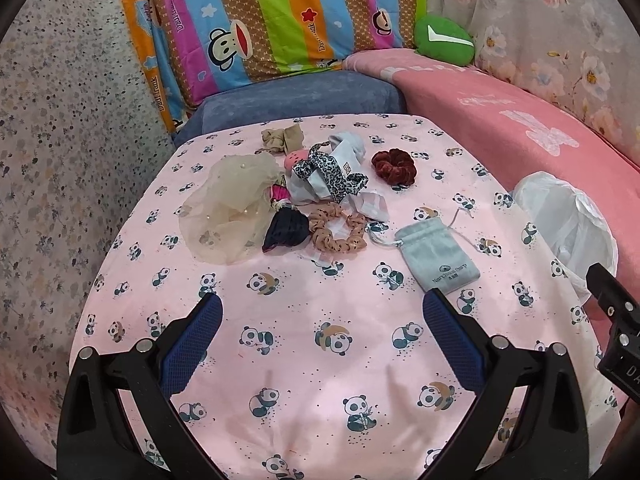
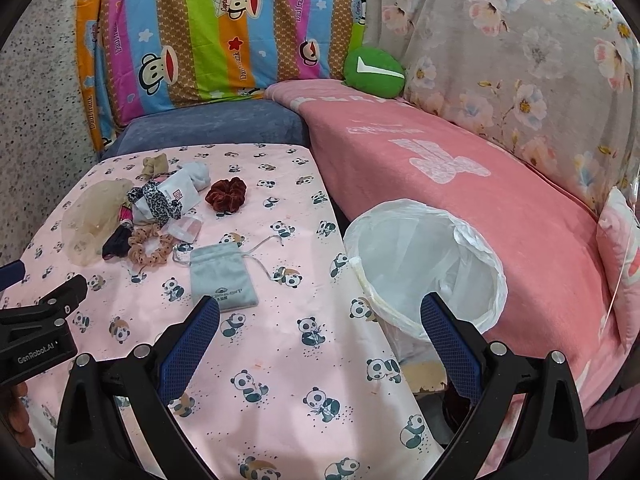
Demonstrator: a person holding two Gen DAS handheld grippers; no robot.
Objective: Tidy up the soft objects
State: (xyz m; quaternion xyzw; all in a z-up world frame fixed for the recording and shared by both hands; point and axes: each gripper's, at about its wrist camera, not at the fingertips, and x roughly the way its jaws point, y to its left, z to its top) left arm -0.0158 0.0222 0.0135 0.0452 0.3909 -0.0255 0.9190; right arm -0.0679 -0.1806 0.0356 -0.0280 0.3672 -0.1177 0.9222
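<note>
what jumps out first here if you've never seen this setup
A jumble of soft hair things, with a dark red scrunchie at its right edge, sits mid-table on the pink panda cloth. A grey drawstring pouch lies nearer, and a white-lined bin stands off the table's right side.

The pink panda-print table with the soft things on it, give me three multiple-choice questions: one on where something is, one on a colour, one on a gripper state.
1. Where is the white plastic-lined bin?
A. beside the table's right edge
B. in the middle of the table
C. on the blue cushion

2. What colour is the velvet scrunchie lying apart from the pile?
A. green
B. dark red
C. yellow

3. How does the left gripper stand?
A. shut on the grey drawstring pouch
B. shut on nothing
C. open, empty

Answers: 1 A, the bin stands off the pink panda-print table, against its right edge. 2 B, its velvet is dark red. 3 C, blue fingers spread, nothing between.
</note>
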